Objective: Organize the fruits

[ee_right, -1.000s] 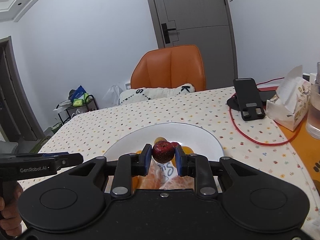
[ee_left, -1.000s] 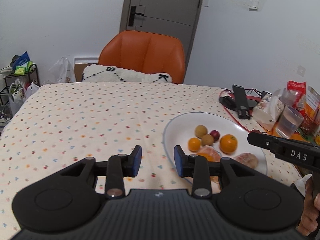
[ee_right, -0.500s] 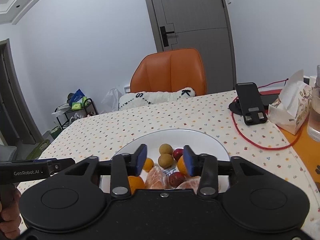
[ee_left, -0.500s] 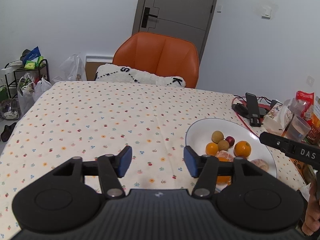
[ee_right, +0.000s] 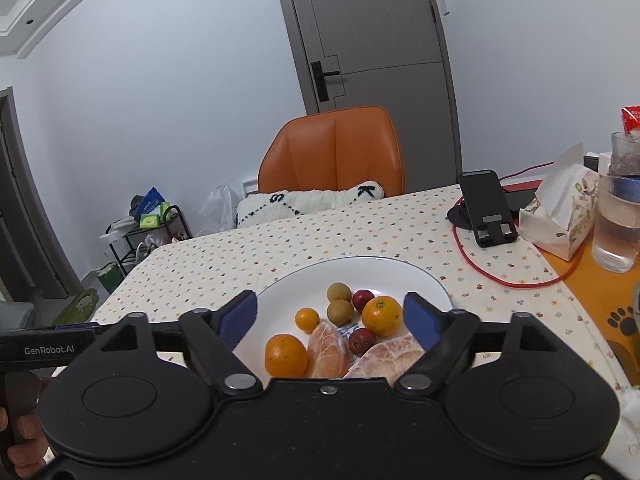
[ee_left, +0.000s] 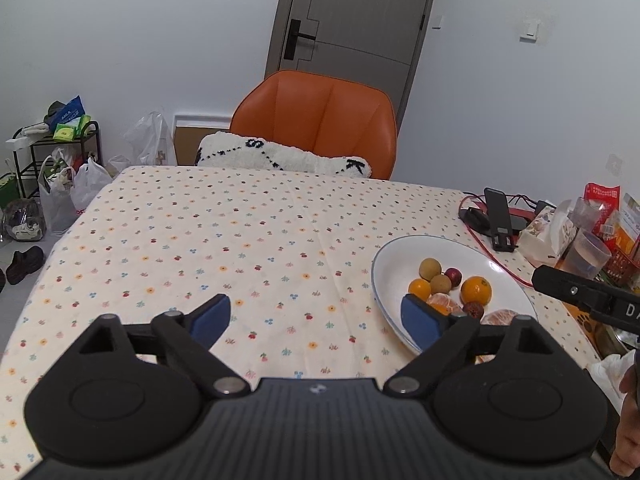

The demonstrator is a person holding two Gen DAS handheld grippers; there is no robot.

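A white plate on the dotted tablecloth holds several fruits: oranges, two brown longans, small dark red fruits and peeled citrus pieces. My right gripper hovers just above the plate's near side, open wide, nothing between its fingers. In the left wrist view the same plate lies to the right. My left gripper is open over the tablecloth, its right fingertip above the plate's near rim. The right gripper's body shows at the right edge.
A phone stand with a red cable, a tissue box and a glass of water crowd the table's right side. An orange chair with a white cushion stands at the far edge. The tablecloth's left half is open.
My right gripper opened and let go of the dark red fruit, which now lies on the plate. Both grippers opened wider and pulled back and up from the plate.
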